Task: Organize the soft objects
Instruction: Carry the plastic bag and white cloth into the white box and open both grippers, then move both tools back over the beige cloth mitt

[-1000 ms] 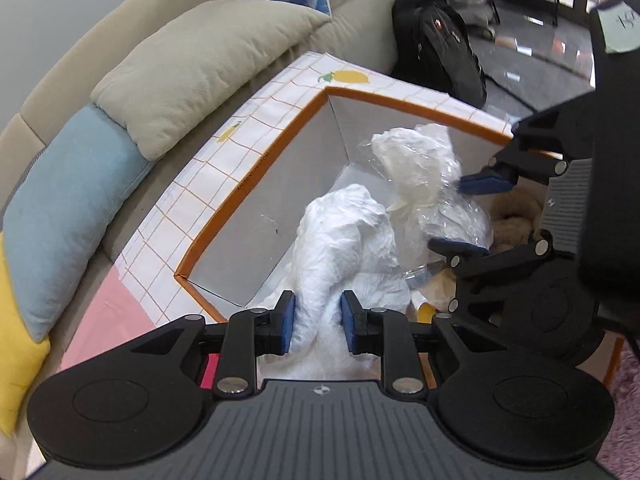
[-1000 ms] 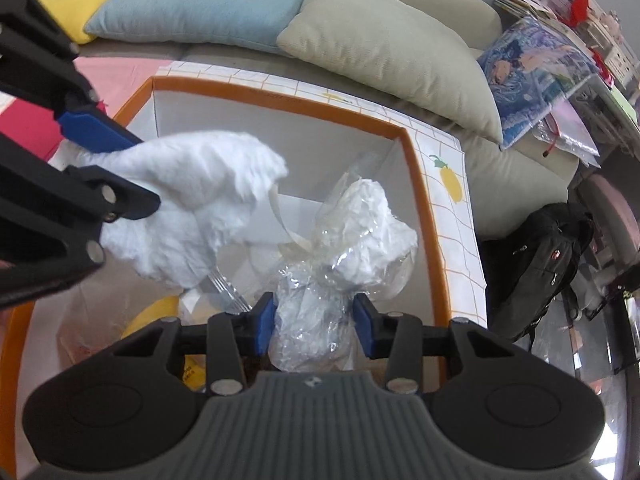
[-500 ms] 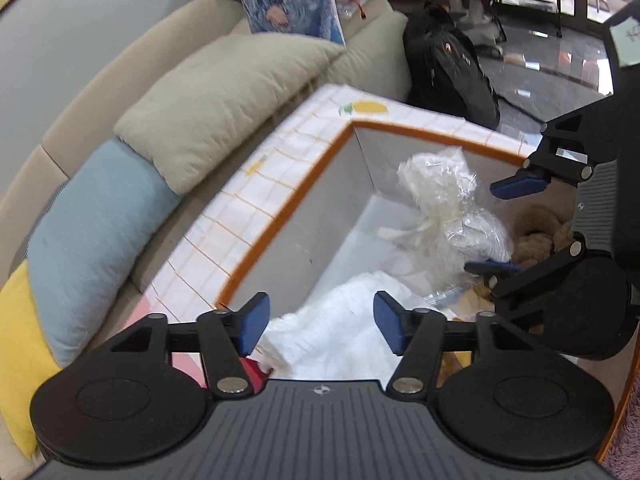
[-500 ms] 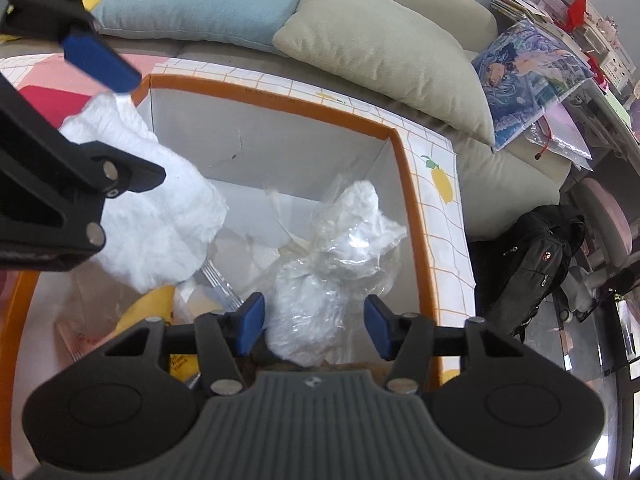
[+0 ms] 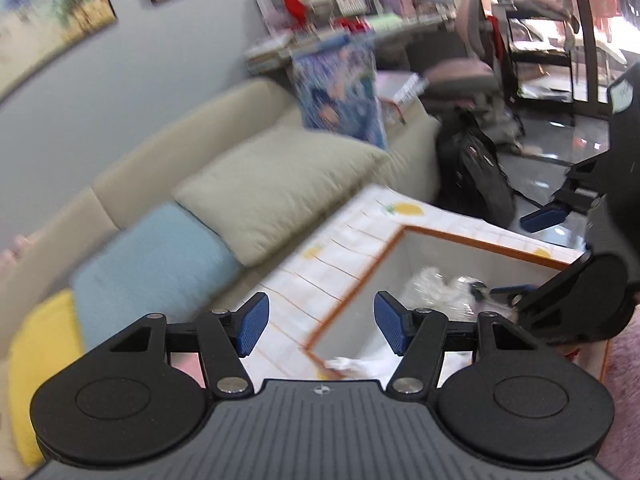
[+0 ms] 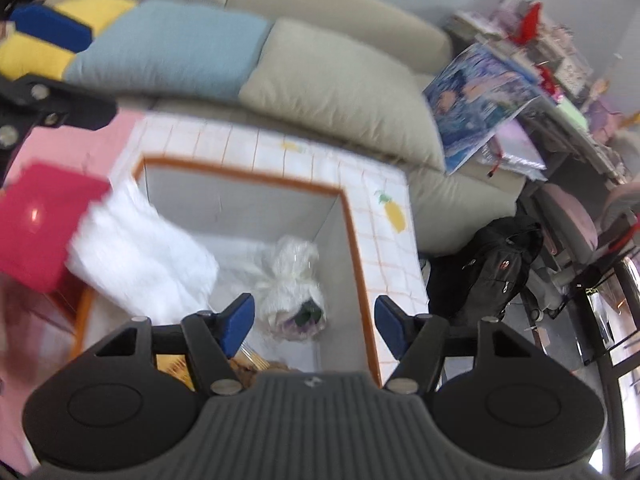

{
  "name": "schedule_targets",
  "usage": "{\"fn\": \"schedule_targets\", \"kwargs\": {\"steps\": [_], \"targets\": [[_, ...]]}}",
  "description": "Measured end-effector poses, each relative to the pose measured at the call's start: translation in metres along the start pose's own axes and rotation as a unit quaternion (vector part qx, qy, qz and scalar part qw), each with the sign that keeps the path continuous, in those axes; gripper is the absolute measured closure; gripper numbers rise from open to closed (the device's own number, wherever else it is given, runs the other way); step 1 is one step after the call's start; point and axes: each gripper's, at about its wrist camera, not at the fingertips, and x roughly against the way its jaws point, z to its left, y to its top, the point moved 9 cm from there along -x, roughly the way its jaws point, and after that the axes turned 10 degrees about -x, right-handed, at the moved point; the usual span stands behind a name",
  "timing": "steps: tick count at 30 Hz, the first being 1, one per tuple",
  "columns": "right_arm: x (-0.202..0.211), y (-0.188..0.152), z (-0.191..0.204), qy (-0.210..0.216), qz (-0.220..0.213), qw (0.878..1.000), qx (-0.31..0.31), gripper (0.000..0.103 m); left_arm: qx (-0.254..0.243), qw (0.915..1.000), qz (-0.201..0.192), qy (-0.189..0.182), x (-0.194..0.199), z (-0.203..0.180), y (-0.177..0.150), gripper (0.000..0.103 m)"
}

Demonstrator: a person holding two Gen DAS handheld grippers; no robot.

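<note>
A storage box [image 6: 394, 216] with a white tiled, orange-edged rim stands open in front of the sofa; it also shows in the left wrist view [image 5: 344, 240]. A white fluffy cloth [image 6: 136, 252] lies draped over its left edge. A soft toy in a clear plastic bag [image 6: 292, 284] lies inside the box, and shows in the left wrist view [image 5: 436, 288]. My right gripper [image 6: 314, 320] is open and empty above the box. My left gripper [image 5: 320, 322] is open and empty above the box's near corner. The right gripper also shows in the left wrist view [image 5: 528, 252].
A beige sofa [image 6: 360, 12] holds yellow [image 6: 48, 52], blue [image 6: 168, 48] and beige [image 6: 340, 88] cushions. A printed pillow [image 6: 476, 96] leans at its end. A black backpack [image 6: 500, 264] stands on the floor beside the box. A red item [image 6: 40, 224] lies left of the box.
Both grippers have opened wide and risen away from the box. The white cloth and the bagged toy, held a second ago, now lie in the box. Both views tilt upward.
</note>
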Motion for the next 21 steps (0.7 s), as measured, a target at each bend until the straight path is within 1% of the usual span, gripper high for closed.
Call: {"fn": "schedule_targets", "kwargs": {"steps": [2,3,6,8,11,14,18,21], "targets": [[0.019,0.003,0.007,0.013,-0.029,0.999,-0.022,0.033,-0.003,0.9997,-0.019,0.017,0.019,0.006,-0.005,0.032],[0.027,0.004,0.011,0.019,-0.040,0.998,-0.034,0.033,0.005,0.9994,-0.025,0.022,0.027,0.009,-0.009,0.032],[0.044,-0.001,0.031,0.039,-0.053,0.996,-0.066,0.033,0.046,0.9983,-0.030,0.018,0.047,0.015,-0.025,0.032],[0.052,-0.009,0.049,0.066,-0.058,0.993,-0.085,0.033,0.072,0.9969,-0.024,0.018,0.055,0.019,-0.043,0.032],[0.061,-0.022,0.079,0.106,-0.057,0.987,-0.103,0.029,0.103,0.9943,0.002,0.026,0.061,0.025,-0.075,0.032],[0.064,-0.036,0.107,0.128,-0.044,0.985,-0.106,0.029,0.139,0.9891,0.032,0.037,0.066,0.033,-0.112,0.032],[0.063,-0.055,0.141,0.148,-0.006,0.983,-0.110,0.029,0.191,0.9779,0.073,0.045,0.073,0.038,-0.161,0.032],[0.064,-0.066,0.164,0.164,0.017,0.981,-0.108,0.029,0.219,0.9687,0.103,0.055,0.080,0.038,-0.195,0.032]]}}
